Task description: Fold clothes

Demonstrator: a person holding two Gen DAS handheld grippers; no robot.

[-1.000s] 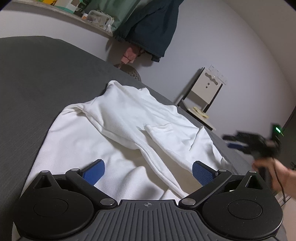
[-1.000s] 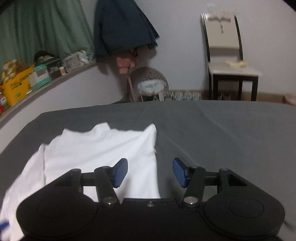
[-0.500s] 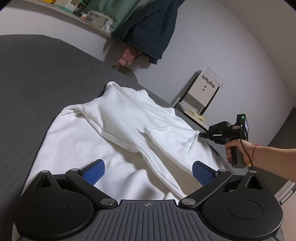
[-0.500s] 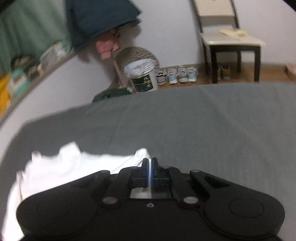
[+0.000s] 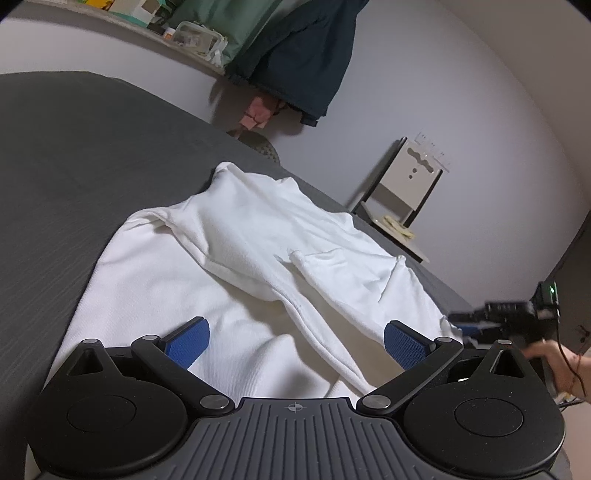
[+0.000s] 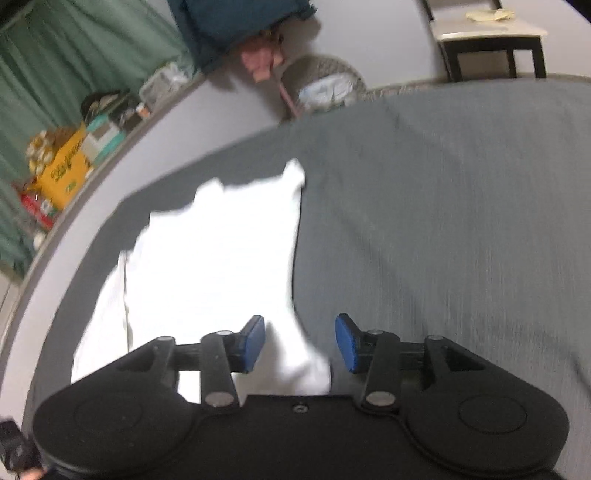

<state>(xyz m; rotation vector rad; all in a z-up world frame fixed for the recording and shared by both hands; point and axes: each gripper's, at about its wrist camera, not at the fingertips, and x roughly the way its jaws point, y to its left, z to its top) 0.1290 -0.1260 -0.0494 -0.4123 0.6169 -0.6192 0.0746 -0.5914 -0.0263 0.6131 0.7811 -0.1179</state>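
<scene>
Left wrist view: dark grey ribbed bedspread [image 5: 92,155], pale wall behind it, a soft white garment [image 5: 240,251] rumpled on it. The left gripper [image 5: 295,341] gapes wide over its cloth. Right wrist view, blurry: the right gripper [image 6: 300,343] is opening, garment edge between the pads.

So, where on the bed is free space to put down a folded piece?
Free: the grey bed cover right of the white garment, up to the chair; also the dark strip between garment and wall ledge. Crowded: the bed's middle, under the garment, where the left gripper and the opening right gripper work.
</scene>
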